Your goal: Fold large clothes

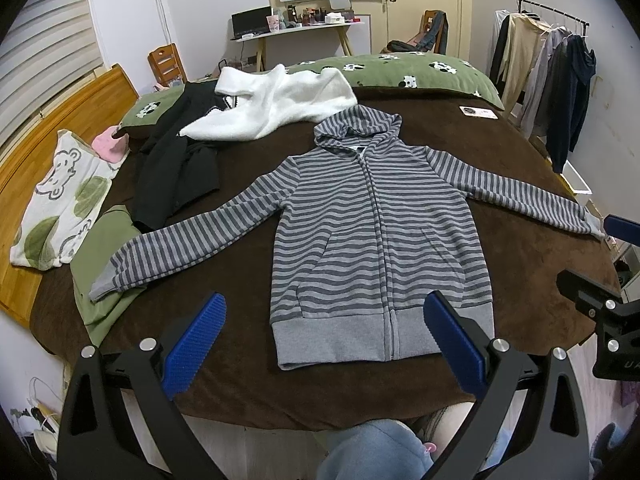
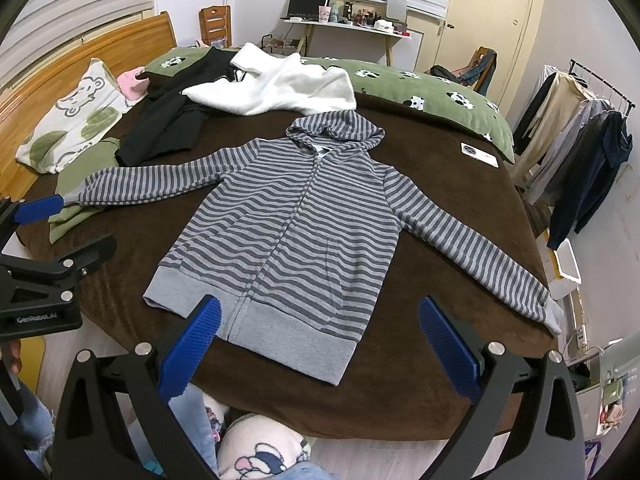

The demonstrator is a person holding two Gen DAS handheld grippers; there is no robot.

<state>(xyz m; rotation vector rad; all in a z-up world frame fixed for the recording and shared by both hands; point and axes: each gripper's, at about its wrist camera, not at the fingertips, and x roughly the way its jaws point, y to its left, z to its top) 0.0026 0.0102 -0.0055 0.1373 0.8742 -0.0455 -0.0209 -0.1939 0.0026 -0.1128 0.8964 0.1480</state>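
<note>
Brown blanket (image 1: pixel 500 208) covers the bed; we hold both tongs above its near edge. Left gripper (image 1: pixel 326 342): blue fingers spread wide, nothing between them. Right gripper (image 2: pixel 320 344): likewise spread wide and empty.

We see the striped hoodie (image 1: pixel 376 224) lying flat, front up, zipper closed, hood pointing to the far side, both sleeves stretched outward. Its grey hem lies nearest us, just beyond the fingertips of both tools.

Surroundings: a white fleece garment (image 1: pixel 276 100) lies beyond the hood, close to it, partly over a black garment (image 1: pixel 176 168). A folded green cloth (image 1: pixel 104 264) sits under the cuff of the hoodie's sleeve on our left. A bear-print pillow (image 1: pixel 60 200) rests against the wooden headboard (image 1: pixel 52 120). A green panda-print quilt (image 1: pixel 420 72) runs along the far edge. A small card (image 2: pixel 478 153) lies on the blanket well right of the hood. A clothes rack (image 2: pixel 580 140) stands at right; a cluttered desk (image 2: pixel 348 26) stands at the far wall.
</note>
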